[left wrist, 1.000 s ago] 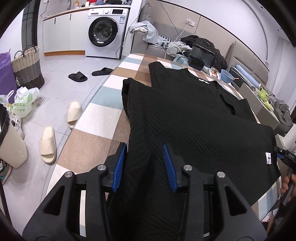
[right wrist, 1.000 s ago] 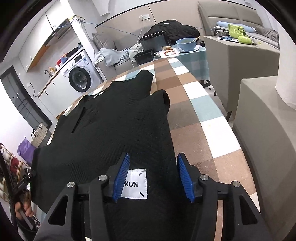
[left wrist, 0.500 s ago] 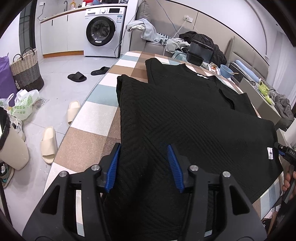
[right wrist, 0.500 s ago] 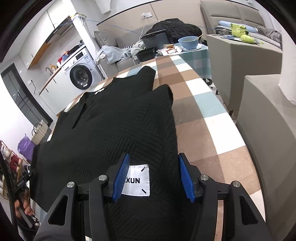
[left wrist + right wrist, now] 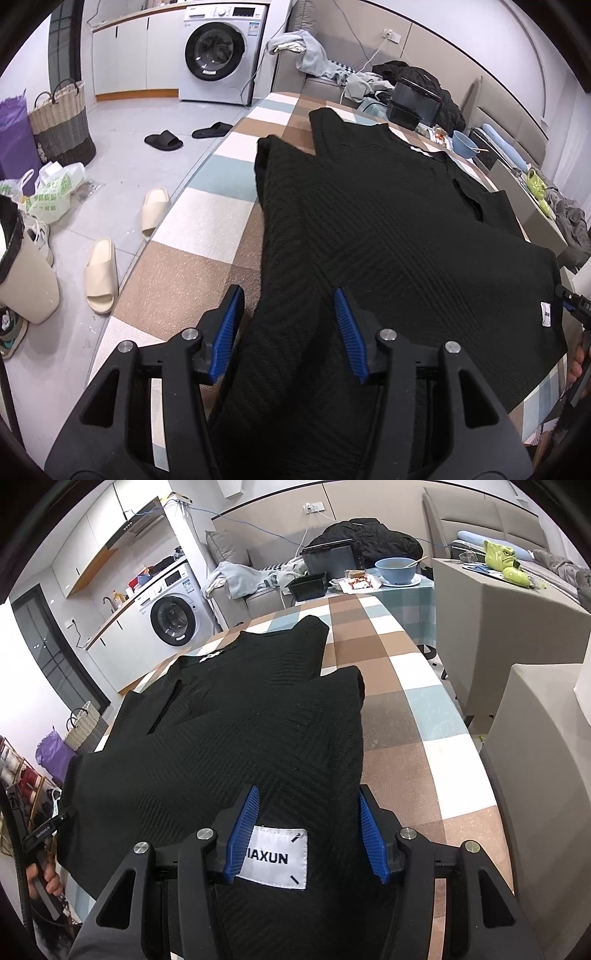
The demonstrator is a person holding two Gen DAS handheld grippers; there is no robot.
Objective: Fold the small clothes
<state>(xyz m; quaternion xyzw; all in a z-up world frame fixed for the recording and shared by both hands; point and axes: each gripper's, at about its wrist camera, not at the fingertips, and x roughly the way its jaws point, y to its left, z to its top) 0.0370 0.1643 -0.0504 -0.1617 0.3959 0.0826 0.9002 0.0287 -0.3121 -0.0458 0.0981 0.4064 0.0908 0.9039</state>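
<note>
Both claws, left gripper (image 5: 288,328) and right gripper (image 5: 308,830), gape over the black garment (image 5: 388,236), one at each near corner. Its length runs away from them, seemingly already doubled.

Both wrist views low over table (image 5: 207,221), close, from opposite near corners; share black garment (image 5: 388,236).

A: Counts? 
B: One black knit garment (image 5: 388,236), one white label (image 5: 275,858) on it. Two grippers: left gripper (image 5: 288,328), right gripper (image 5: 308,832).
A: Floor?
B: Two black slippers (image 5: 163,140), two beige slides (image 5: 99,275), one woven basket (image 5: 61,123).
A: Rest?
B: One washing machine (image 5: 218,51), one blue bowl (image 5: 397,570).
</note>
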